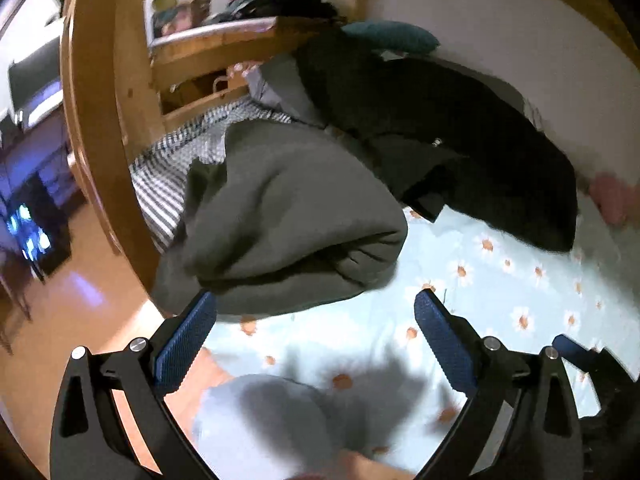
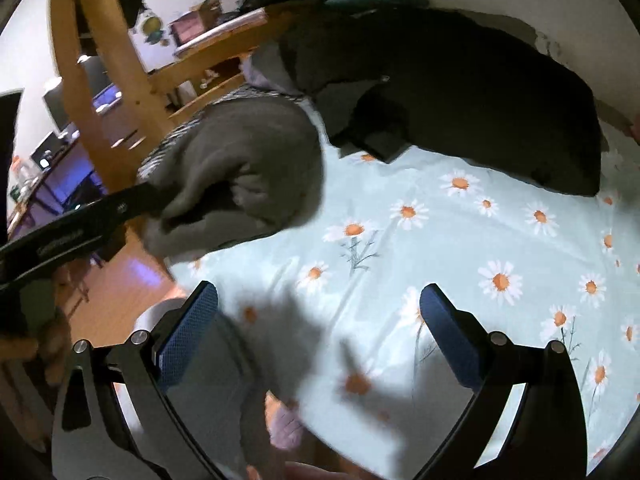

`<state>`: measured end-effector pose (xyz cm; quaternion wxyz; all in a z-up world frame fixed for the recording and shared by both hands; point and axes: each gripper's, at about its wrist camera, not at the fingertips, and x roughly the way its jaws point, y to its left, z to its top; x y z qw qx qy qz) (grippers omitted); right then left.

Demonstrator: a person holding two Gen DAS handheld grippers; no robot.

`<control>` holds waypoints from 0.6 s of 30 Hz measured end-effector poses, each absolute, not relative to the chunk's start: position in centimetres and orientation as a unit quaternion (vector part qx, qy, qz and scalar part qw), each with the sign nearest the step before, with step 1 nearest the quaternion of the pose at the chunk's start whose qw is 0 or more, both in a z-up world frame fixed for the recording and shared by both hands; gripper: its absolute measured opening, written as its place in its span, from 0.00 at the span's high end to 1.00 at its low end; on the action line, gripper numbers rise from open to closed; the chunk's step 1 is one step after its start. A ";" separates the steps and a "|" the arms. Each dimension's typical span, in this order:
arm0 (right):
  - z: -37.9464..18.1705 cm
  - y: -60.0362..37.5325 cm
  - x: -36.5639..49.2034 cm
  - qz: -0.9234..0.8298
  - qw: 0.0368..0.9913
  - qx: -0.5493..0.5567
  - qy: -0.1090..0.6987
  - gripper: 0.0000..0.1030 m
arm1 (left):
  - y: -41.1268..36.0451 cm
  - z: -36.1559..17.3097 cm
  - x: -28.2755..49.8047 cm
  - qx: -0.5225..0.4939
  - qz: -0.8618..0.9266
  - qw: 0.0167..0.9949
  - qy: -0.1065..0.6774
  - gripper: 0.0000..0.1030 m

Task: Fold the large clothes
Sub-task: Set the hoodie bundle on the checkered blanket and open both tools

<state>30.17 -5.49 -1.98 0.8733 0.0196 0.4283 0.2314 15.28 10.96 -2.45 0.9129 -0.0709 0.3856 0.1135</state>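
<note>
Both tongs – left (image 1: 316, 320), right (image 2: 320, 312) – wide open, holding nothing. Grey top (image 1: 280, 216) bundled at bed (image 1: 500, 280) edge; soft, thick, floppy – we'd grab hem corners, w/ both tongs.

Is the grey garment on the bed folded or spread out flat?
Folded. The grey garment lies as a thick bundle with stacked, rolled layers along its near edge on the daisy sheet.
</note>
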 end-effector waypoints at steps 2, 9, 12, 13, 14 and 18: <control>-1.2 -5.4 29.0 0.239 0.868 0.018 0.435 0.03 | 10.9 -1.6 14.2 -0.060 0.109 0.913 0.389 0.06; 0.8 -4.8 26.1 0.263 0.859 0.014 0.439 0.03 | 10.2 -0.8 9.4 -0.039 0.092 0.909 0.406 0.06; 1.1 -4.2 25.2 0.258 0.862 0.002 0.436 0.03 | 10.3 -1.0 7.8 -0.033 0.099 0.909 0.403 0.06; 1.2 -4.0 24.8 0.258 0.862 -0.004 0.436 0.03 | 10.3 -1.0 7.3 -0.032 0.101 0.909 0.403 0.06; 1.3 -3.8 24.5 0.259 0.862 -0.007 0.436 0.03 | 10.4 -1.0 7.0 -0.032 0.102 0.909 0.404 0.06; 1.9 -3.1 23.2 0.261 0.866 -0.023 0.426 0.03 | 10.9 -1.6 5.7 -0.030 0.107 0.907 0.407 0.06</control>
